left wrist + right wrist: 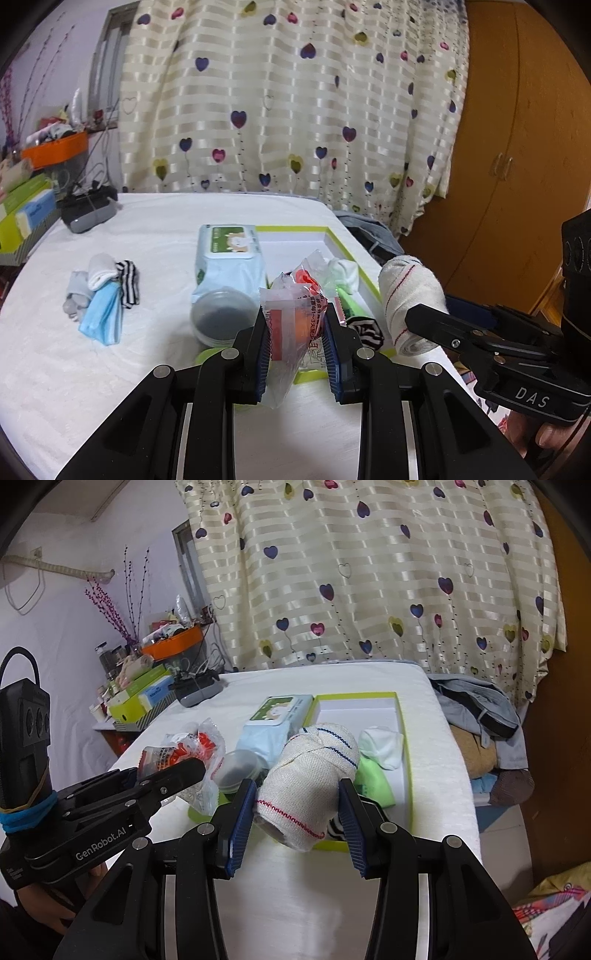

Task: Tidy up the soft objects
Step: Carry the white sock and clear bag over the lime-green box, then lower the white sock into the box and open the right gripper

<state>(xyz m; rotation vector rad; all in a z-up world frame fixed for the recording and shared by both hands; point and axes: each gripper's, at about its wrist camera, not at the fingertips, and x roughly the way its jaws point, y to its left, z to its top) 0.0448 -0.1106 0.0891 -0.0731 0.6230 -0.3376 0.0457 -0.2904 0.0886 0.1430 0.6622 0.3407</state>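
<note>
L tongs (295,328) pinch plastic packet (291,314) | R tongs (299,812) pinch bandage roll (310,786) | socks pile (103,291) L view only

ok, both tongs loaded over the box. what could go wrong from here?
1. The left tongs pinch only crinkly film on the plastic packet; it could slip out.
2. The rolled towel in the right tongs is bulky and could snag the box rim.
3. Both tongs sit close together and may collide.
</note>
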